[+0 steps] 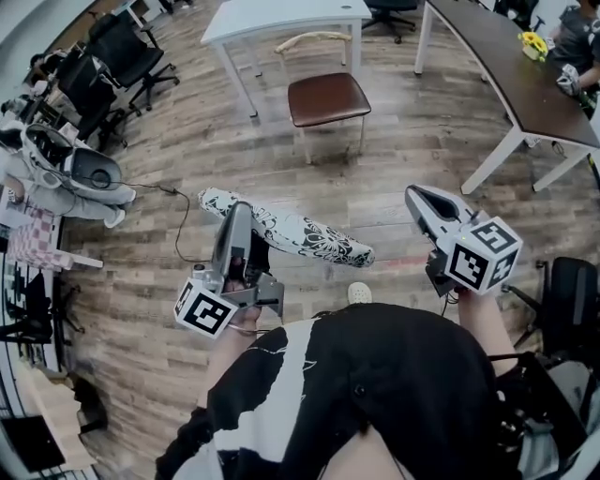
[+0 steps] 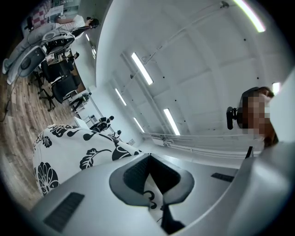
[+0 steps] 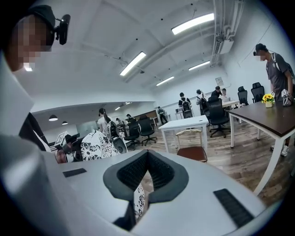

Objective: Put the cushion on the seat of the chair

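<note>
One grip only: left gripper (image 1: 236,216) clamps the cushion (image 1: 305,236) near its left end, long axis running right toward the right gripper (image 1: 418,199), jaws together and empty. The chair (image 1: 328,98) stands far, straight ahead.

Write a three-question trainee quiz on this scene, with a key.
1. True or false: the floral cushion already lies on the seat of the chair.
2. The chair stands next to: A) a white table; B) a bookshelf; C) a sofa.
3. What is clamped between the jaws of the left tool?

Key: 1 false, it is carried in the air, well short of the chair; 2 A; 3 the cushion's fabric.
</note>
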Demonstrator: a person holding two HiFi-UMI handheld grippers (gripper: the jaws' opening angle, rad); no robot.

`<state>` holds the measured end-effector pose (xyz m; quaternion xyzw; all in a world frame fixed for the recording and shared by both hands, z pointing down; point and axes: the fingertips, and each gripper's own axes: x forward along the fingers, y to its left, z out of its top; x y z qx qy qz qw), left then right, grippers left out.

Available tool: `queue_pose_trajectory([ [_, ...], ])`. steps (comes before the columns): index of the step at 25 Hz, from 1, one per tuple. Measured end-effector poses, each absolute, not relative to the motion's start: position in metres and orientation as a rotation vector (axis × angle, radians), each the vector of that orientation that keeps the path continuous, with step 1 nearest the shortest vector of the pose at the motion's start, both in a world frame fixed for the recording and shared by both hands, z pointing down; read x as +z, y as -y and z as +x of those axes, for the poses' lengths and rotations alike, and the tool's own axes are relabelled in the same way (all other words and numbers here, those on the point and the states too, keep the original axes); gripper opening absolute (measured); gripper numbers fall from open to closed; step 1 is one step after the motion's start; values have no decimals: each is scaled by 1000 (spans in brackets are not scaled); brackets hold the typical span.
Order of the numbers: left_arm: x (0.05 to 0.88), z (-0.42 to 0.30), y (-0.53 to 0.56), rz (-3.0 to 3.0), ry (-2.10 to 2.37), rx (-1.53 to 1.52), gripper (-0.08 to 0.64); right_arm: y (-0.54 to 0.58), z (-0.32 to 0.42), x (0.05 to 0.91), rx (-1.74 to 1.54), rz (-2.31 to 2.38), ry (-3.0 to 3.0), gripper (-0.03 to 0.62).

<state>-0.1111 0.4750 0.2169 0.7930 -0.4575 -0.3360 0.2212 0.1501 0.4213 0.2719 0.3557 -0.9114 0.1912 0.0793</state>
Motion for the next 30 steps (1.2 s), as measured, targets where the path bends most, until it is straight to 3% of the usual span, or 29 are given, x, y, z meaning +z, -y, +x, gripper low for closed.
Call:
queue_pose_trajectory([
  [8,220,-114,-466,2248,1291,-946,14,-413,150,276,527,1062,2729,15],
  [16,221,-82,-373,2209,1321,-933,14,-316,174,277,592,1020,2767,15],
  [30,238,-87,-302,2162,1339,-874,14,-249,158,299,675,979,2762,15],
])
